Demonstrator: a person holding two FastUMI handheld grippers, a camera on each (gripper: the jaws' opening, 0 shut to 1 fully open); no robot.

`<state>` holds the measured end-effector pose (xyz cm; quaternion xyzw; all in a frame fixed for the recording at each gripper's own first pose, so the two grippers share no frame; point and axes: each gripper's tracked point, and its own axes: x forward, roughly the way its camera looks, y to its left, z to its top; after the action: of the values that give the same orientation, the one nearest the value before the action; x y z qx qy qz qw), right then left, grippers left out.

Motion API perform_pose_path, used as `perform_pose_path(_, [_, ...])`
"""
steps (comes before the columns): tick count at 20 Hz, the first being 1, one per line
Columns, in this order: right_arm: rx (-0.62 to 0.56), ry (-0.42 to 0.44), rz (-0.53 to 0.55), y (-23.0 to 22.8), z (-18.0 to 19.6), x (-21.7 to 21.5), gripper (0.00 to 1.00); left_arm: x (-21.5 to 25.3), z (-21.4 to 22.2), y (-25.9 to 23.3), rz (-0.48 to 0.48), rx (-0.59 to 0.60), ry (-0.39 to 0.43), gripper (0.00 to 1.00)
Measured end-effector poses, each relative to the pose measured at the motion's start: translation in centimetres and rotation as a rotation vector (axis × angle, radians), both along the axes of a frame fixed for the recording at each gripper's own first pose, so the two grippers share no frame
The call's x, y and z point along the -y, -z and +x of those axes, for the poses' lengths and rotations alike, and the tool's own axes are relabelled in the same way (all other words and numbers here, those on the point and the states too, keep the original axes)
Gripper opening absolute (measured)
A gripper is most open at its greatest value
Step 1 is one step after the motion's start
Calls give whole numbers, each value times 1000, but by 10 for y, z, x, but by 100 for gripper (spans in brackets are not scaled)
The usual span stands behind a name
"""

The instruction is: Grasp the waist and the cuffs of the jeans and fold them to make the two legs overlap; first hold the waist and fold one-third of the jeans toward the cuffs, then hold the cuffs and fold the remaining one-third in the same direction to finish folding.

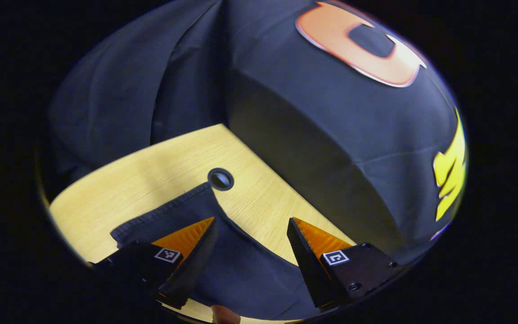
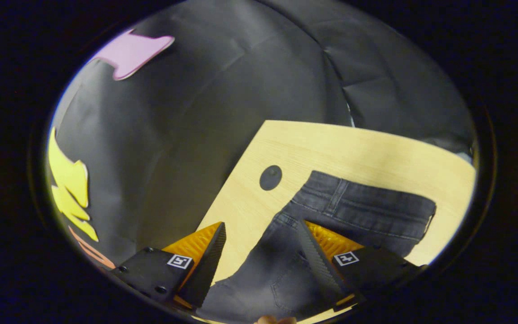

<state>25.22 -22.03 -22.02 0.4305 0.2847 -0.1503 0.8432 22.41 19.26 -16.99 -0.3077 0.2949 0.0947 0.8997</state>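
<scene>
- In the left gripper view, the left gripper sits nearest, its two fingers spread wide apart with nothing pinched between them
- A small part of a fingertip of the person shows at the very bottom edge, below the fingers
- Between and under the spread fingers lies the cuff end of the jeans, dark denim flat on the wooden table; the hemmed cuff edge runs up to a corner close to a round grommet hole in the tabletop
- The gripper's one finger lies over the cloth near the hem, the other stands at the cloth's edge over bare wood; whether either touches the fabric cannot be told
- Past the table's far edge hangs the black cloth wall of the booth
- In the right gripper view, the right gripper is likewise released, fingers well apart and gripping nothing
- A bit of the person's hand peeks in at the bottom edge
- The waist end of the jeans lies flat on the table, the waistband with its belt loops stretching away beyond the fingers; one finger is over the denim, the other over bare wood beside it
- The grommet hole sits just beside the waistband's near corner
- Farther off, the black cloth wall rises behind the table's edge
</scene>
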Motion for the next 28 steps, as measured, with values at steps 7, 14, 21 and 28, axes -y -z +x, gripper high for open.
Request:
perform_pose_path(7, [69,24,-391,-56,-61,68,98,45,-48,-127,335,368,176,98])
perform_pose_path(14, [-72,46,-209,14,-149,88,98,83,-149,-204,414,532,231,99])
perform_pose_path(21, [-45,123,322,46,-143,36,98,87,-216,-246,440,598,174,98])
perform_pose_path(28, [88,224,537,32,-123,55,76,60,-240,-273,438,614,86,98])
